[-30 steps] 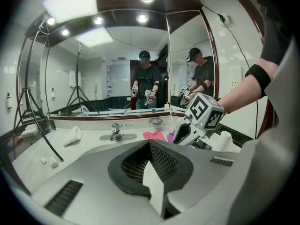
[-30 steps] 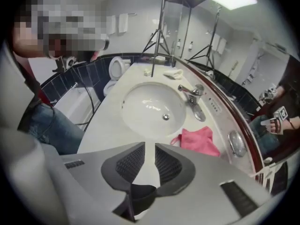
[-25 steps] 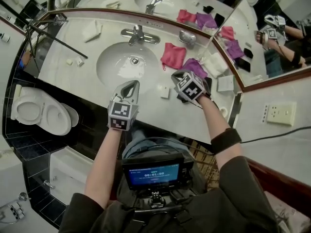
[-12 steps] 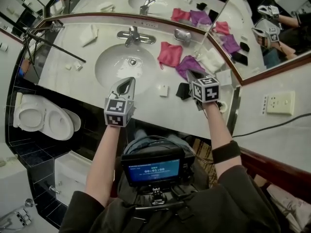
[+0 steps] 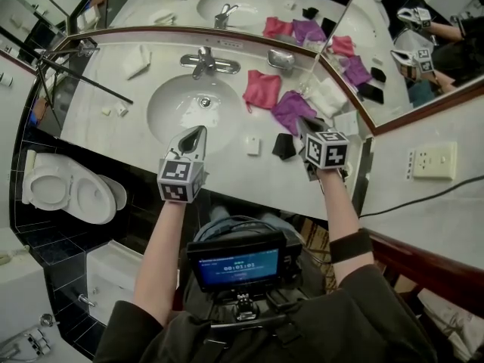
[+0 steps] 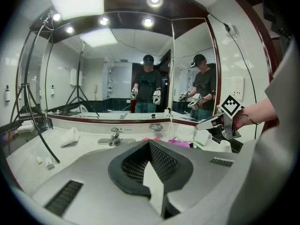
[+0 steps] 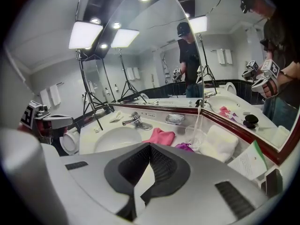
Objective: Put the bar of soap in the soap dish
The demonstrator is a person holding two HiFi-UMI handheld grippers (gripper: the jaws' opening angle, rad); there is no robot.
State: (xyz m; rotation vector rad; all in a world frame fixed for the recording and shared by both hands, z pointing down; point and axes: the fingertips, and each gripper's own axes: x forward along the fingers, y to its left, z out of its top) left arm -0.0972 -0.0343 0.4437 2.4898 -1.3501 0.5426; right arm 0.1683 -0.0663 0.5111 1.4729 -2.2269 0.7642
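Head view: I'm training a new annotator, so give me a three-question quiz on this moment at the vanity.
1. True or false: the bar of soap already lies in the soap dish.
2. Which cloth lies nearer the faucet? A) the pink cloth B) the purple cloth
3. How do the jaws of the left gripper and the right gripper stand, and what do they hold?

Key
1. False: the soap lies on the counter in front of the basin, apart from the dish.
2. A
3. Both shut, with nothing between them.
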